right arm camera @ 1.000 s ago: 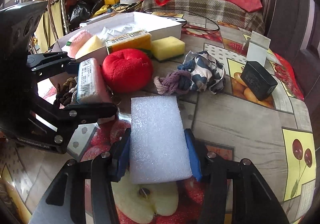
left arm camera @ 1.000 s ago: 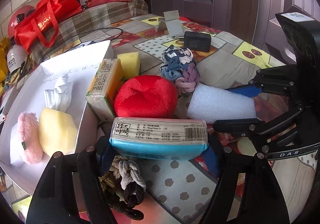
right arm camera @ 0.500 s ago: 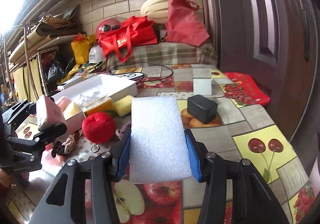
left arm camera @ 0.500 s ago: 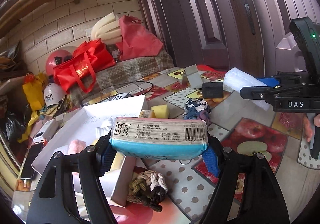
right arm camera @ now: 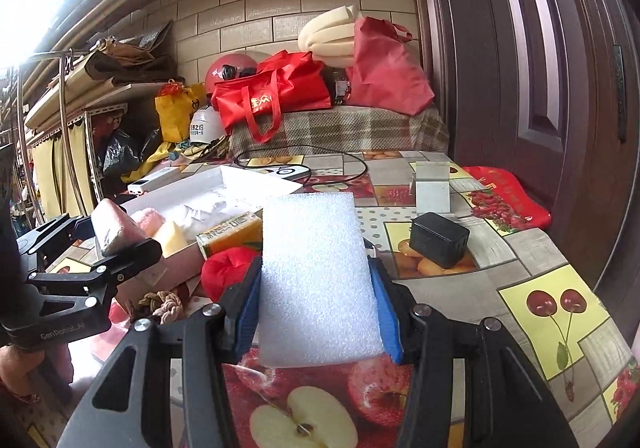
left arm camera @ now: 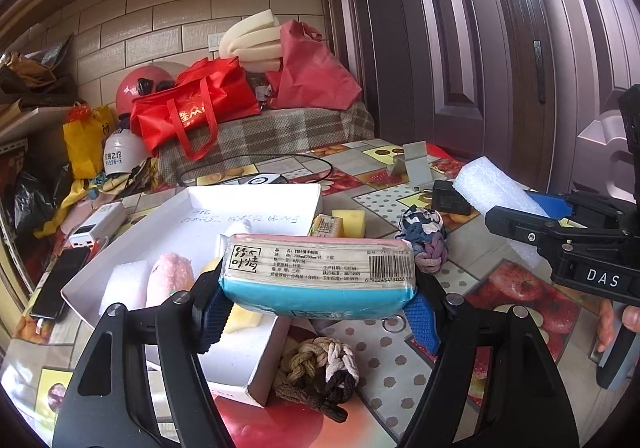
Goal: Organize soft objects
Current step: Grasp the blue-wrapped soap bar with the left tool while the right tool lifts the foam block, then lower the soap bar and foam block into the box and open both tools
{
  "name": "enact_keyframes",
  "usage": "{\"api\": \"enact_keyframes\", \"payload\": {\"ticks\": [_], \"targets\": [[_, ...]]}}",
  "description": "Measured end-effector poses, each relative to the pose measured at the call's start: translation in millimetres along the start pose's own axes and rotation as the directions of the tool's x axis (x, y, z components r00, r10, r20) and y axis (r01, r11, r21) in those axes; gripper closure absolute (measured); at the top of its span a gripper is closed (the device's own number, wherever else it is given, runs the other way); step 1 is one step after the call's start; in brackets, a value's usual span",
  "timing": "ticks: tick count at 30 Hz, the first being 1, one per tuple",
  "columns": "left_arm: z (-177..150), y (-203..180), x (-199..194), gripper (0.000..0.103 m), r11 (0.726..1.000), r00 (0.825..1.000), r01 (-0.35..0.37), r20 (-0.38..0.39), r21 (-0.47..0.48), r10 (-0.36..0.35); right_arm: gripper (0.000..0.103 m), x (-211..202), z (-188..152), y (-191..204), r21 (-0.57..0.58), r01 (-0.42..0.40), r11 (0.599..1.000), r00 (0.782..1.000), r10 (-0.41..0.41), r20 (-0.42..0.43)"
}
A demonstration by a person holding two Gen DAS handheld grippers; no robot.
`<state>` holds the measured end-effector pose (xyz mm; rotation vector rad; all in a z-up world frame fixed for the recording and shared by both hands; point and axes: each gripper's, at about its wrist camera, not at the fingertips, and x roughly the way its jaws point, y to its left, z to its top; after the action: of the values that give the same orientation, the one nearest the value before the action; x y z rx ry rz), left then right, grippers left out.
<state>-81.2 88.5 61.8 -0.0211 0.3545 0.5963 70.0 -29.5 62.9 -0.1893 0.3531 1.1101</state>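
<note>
Crosswise between its blue pads, the left gripper (left arm camera: 318, 312) clamped a tissue pack (left arm camera: 318, 274); the right gripper (right arm camera: 318, 318) likewise squeezed a white foam block (right arm camera: 316, 280).

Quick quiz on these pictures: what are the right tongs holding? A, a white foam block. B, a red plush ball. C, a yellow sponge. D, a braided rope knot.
A: the right tongs are shut on the white foam block, both blue pads pressed against its sides, while the left tongs grip a tissue pack.
</note>
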Motion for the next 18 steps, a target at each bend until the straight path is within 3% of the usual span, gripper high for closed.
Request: {"api": "enact_keyframes", "payload": {"ticks": [18], "targets": [[-5,29,-8,0.029,0.997,0.999,-0.030,0.014,-0.068,0.031,0.052,16,5,37,-0.046,-0.027,0.999,1.000,0.027,0.004]]}}
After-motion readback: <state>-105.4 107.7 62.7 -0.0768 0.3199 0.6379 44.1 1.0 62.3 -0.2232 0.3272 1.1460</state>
